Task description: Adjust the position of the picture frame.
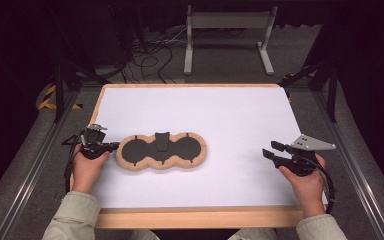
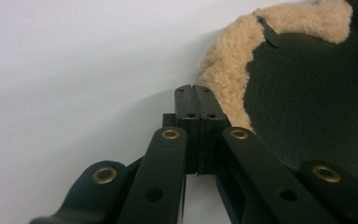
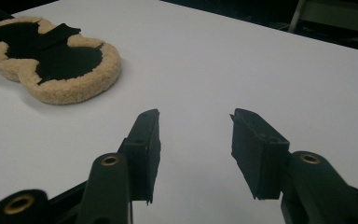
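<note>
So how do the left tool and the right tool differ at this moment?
The left tool has its jaws pressed together with nothing between them; the right tool has its jaws apart, a clear gap over bare table. The left tool sits right at the edge of the fleece-rimmed black pad; the right tool is well away from it, on the other side. The right tool carries a grey three-cornered plate on top. Both are black and hand-held.

The pad (image 1: 162, 151) lies flat at centre-left of the high view: a black, double-lobed panel rimmed with tan fleece, a black tab across its narrow middle. In the right gripper view it sits at upper left, long axis across the frame.
</note>
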Demonstrator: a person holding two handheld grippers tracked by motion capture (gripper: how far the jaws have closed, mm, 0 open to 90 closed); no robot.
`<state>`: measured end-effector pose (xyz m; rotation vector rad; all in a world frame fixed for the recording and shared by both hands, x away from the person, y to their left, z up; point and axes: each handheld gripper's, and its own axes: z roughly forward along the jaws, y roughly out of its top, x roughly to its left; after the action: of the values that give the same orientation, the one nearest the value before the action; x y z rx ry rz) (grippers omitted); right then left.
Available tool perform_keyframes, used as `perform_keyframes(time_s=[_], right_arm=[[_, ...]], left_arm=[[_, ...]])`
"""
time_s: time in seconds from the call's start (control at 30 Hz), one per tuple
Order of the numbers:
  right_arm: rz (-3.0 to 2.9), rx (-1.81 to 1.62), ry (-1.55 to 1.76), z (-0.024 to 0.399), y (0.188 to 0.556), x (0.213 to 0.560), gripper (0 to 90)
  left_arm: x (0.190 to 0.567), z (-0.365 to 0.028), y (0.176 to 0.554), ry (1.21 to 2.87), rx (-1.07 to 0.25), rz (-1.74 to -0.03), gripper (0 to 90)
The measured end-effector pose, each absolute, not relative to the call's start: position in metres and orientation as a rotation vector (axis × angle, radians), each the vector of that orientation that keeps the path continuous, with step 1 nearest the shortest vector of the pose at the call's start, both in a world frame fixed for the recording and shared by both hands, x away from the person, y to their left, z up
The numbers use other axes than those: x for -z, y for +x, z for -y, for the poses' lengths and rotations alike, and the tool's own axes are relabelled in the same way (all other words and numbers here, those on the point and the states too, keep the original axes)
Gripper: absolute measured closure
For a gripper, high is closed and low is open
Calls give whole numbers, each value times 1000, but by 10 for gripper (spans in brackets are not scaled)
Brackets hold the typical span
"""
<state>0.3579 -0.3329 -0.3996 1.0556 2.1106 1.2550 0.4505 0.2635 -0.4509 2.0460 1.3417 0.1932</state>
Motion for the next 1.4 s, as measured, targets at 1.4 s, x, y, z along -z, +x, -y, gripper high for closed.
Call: perform_keyframes(time_s=[1.4], right_arm=[[-2377,-1153,932,310,339,405,796]], left_arm=[[449,-141,465,2143,-238,-1095,900]])
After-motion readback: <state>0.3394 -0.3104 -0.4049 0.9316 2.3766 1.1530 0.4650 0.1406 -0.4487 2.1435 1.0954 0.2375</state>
